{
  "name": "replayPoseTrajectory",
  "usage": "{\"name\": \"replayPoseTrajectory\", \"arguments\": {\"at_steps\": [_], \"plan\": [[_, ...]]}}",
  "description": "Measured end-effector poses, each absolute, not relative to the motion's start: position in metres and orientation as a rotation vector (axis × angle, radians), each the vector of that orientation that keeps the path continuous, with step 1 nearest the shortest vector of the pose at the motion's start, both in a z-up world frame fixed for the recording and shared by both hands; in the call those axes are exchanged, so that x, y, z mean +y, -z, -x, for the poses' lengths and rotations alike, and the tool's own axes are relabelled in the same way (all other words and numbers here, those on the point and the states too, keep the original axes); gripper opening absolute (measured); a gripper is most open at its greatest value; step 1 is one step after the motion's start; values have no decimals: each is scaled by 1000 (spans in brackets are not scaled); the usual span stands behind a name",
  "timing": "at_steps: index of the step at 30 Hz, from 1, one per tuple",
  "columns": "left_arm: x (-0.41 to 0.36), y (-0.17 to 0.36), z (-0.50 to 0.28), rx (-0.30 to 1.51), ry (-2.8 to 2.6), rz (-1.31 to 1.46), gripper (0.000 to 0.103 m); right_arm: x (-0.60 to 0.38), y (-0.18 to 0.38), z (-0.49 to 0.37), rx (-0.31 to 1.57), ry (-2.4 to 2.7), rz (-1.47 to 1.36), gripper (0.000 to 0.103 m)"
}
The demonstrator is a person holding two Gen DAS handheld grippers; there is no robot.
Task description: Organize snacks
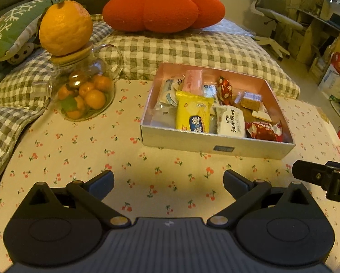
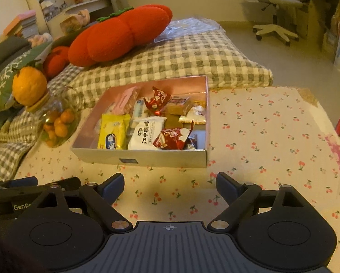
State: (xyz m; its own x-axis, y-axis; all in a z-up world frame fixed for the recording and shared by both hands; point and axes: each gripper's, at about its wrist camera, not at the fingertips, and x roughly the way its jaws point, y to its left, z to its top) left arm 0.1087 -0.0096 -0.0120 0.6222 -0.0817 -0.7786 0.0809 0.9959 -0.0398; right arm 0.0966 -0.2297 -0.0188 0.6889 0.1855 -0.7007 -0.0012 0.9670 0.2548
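Snacks [image 1: 194, 113] lie heaped inside the box [image 1: 215, 141] at frame centre, both claws, left [image 1: 168, 178] and right [image 2: 170, 183], released, empty, low before it.

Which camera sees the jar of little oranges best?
The left wrist view: the glass jar sits large and whole there, its oranges easy to tell apart. The right wrist view shows the same jar smaller, near the left edge, left of the snack box.

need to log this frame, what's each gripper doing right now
left gripper: open, holding nothing, short of the snack box.
right gripper: open, holding nothing.
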Motion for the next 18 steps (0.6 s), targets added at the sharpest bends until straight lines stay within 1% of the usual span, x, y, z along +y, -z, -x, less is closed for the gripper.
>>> {"name": "replayPoseTrajectory", "arguments": {"at_steps": [2,4,5,12,18], "plan": [[-9,12,-104,900,102,14,102,-231,18,-92,800,-103,-252,90],[-9,11,-100,912,123,32,102,-233,17,-88,794,-90,-260,95],[-8,11,-98,916,128,39,102,-234,18,-87,795,-86,-258,96],[-7,6,-86,901,103,6,102,-230,17,-77,797,-78,-219,96],[-8,-7,-76,863,67,-29,103,-218,5,-65,773,-85,-175,96]]}}
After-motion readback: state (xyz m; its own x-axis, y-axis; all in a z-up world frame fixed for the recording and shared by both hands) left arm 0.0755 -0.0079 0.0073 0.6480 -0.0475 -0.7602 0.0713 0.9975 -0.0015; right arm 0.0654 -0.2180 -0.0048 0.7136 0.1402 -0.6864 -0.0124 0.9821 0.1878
